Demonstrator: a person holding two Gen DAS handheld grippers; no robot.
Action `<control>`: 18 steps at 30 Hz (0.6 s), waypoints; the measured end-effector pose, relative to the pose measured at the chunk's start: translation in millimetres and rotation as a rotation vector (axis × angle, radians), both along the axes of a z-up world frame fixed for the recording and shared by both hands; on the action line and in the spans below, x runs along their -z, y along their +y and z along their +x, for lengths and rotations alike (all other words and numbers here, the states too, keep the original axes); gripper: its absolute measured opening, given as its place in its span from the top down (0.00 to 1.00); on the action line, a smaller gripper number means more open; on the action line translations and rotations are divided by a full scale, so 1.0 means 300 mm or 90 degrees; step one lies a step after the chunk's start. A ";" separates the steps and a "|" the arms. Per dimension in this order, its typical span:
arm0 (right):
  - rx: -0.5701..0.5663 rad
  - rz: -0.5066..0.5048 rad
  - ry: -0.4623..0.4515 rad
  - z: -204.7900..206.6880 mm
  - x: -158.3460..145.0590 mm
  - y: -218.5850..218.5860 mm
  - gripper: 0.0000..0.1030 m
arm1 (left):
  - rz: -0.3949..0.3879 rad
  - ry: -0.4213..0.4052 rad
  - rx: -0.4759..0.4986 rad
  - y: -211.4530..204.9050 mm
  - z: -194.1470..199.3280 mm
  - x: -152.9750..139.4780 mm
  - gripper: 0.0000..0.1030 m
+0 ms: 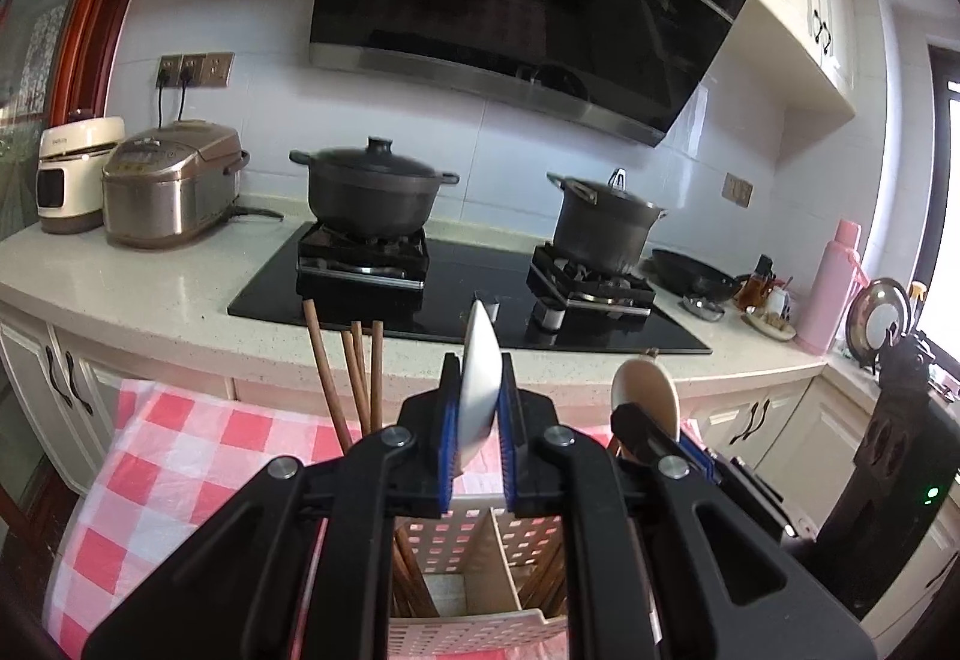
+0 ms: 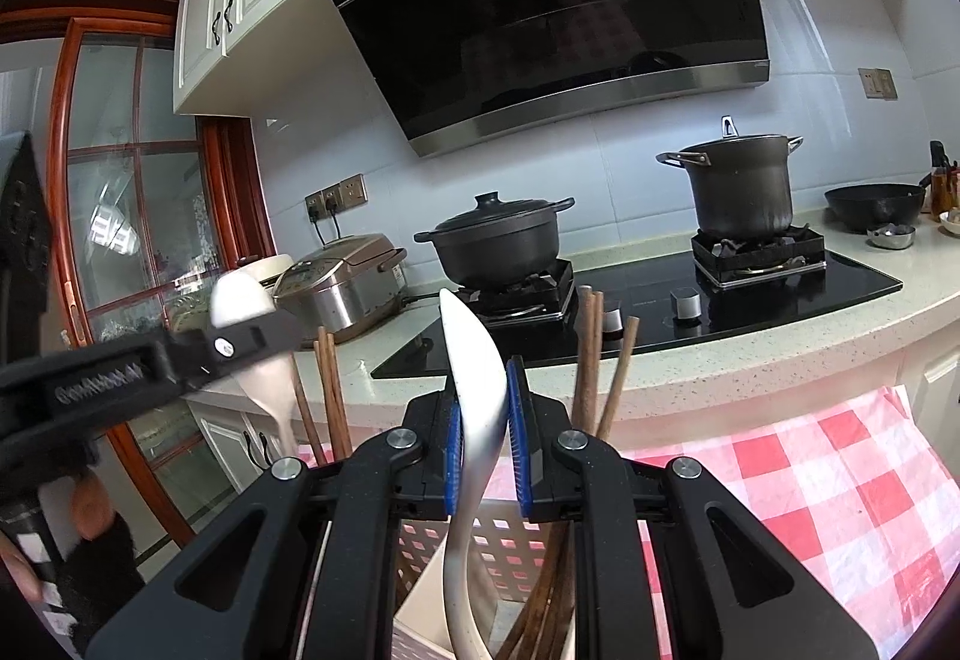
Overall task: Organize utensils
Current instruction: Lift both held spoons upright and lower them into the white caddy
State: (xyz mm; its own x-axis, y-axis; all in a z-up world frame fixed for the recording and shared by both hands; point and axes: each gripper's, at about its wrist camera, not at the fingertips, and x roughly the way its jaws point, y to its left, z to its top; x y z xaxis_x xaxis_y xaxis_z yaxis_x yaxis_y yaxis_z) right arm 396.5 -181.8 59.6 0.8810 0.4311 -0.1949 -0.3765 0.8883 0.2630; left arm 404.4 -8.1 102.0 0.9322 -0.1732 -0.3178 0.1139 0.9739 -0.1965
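My left gripper [image 1: 480,414] is shut on a white spoon [image 1: 479,384], held upright above a white perforated utensil basket [image 1: 474,624]. Brown wooden chopsticks [image 1: 354,378] stand in the basket's left compartment. My right gripper [image 2: 485,420] is shut on a second white spoon [image 2: 474,408], whose handle reaches down into the basket [image 2: 510,546] beside more chopsticks [image 2: 591,360]. The right gripper [image 1: 660,438] and its spoon [image 1: 645,390] show at the right of the left wrist view. The left gripper [image 2: 180,354] and its spoon [image 2: 240,294] show at the left of the right wrist view.
The basket stands on a red-and-white checked cloth [image 1: 180,456] in front of a speckled counter [image 1: 150,270]. On it are a black hob [image 1: 468,288] with two dark pots [image 1: 372,192], a rice cooker [image 1: 168,186], a wok [image 1: 690,273] and a pink flask [image 1: 834,288].
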 end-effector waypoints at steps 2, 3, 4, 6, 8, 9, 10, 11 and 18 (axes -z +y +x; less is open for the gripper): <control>0.000 0.003 0.001 -0.002 -0.003 -0.005 0.85 | 0.004 -0.014 -0.006 0.001 -0.018 -0.020 0.90; 0.001 0.005 -0.001 -0.004 -0.007 -0.007 0.85 | 0.000 -0.015 -0.002 0.003 -0.025 -0.031 0.90; 0.001 0.006 -0.002 -0.007 -0.010 -0.006 0.85 | 0.000 -0.018 -0.005 0.007 -0.032 -0.040 0.90; -0.001 0.008 -0.006 -0.018 -0.016 -0.004 0.85 | -0.002 -0.030 -0.004 0.014 -0.057 -0.063 0.90; -0.002 0.008 -0.009 -0.026 -0.022 -0.002 0.85 | -0.009 -0.033 0.002 0.018 -0.076 -0.079 0.90; -0.002 0.007 -0.010 -0.032 -0.024 0.001 0.85 | -0.014 -0.033 0.006 0.018 -0.081 -0.083 0.90; -0.001 0.006 -0.011 -0.036 -0.025 0.002 0.85 | -0.014 -0.034 0.007 0.014 -0.085 -0.084 0.90; 0.000 0.005 -0.011 -0.040 -0.025 0.003 0.85 | -0.012 -0.035 0.007 0.009 -0.088 -0.081 0.90; 0.009 -0.001 -0.003 -0.051 -0.017 -0.013 0.85 | -0.013 0.004 -0.003 0.001 -0.036 0.001 0.90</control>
